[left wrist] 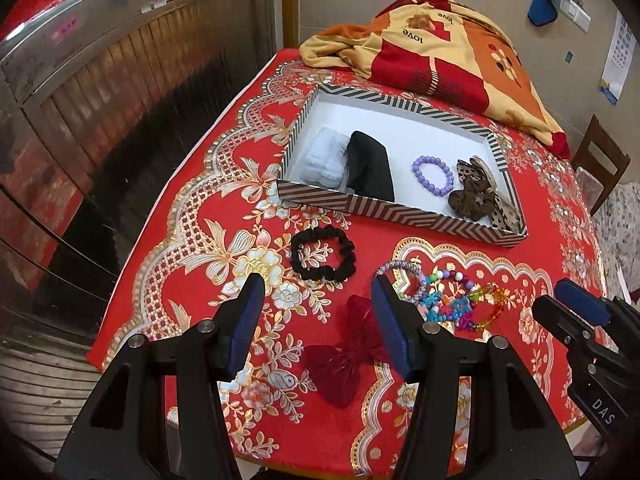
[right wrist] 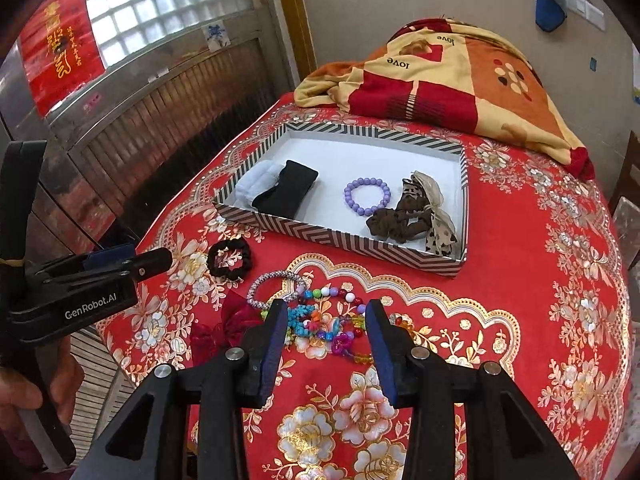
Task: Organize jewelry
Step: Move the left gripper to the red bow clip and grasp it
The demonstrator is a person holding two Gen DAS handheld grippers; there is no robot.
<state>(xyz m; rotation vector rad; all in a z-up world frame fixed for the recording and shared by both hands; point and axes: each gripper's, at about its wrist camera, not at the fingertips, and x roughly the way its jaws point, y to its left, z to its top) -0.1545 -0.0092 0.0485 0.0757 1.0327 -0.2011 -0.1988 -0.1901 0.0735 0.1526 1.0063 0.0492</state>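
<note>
A striped tray (left wrist: 360, 208) (right wrist: 340, 236) on the red tablecloth holds a white cloth (left wrist: 326, 158), a black cloth (left wrist: 370, 170), a purple bead bracelet (left wrist: 432, 176) (right wrist: 367, 197) and brown scrunchies (left wrist: 472, 196) (right wrist: 404, 220). In front of it lie a black scrunchie (left wrist: 323, 254) (right wrist: 229, 258), a silver bracelet (left wrist: 402, 270) (right wrist: 272, 286), a pile of colourful bead bracelets (left wrist: 456, 300) (right wrist: 328, 320) and a dark red bow (left wrist: 344, 356) (right wrist: 228, 324). My left gripper (left wrist: 318, 280) is open above the bow. My right gripper (right wrist: 327, 308) is open over the bead pile.
A folded orange and red blanket (left wrist: 448, 48) (right wrist: 448, 76) lies at the table's far end behind the tray. The table edge drops off at the left beside a wood and metal door (left wrist: 120, 80). A wooden chair (left wrist: 600, 160) stands at the right.
</note>
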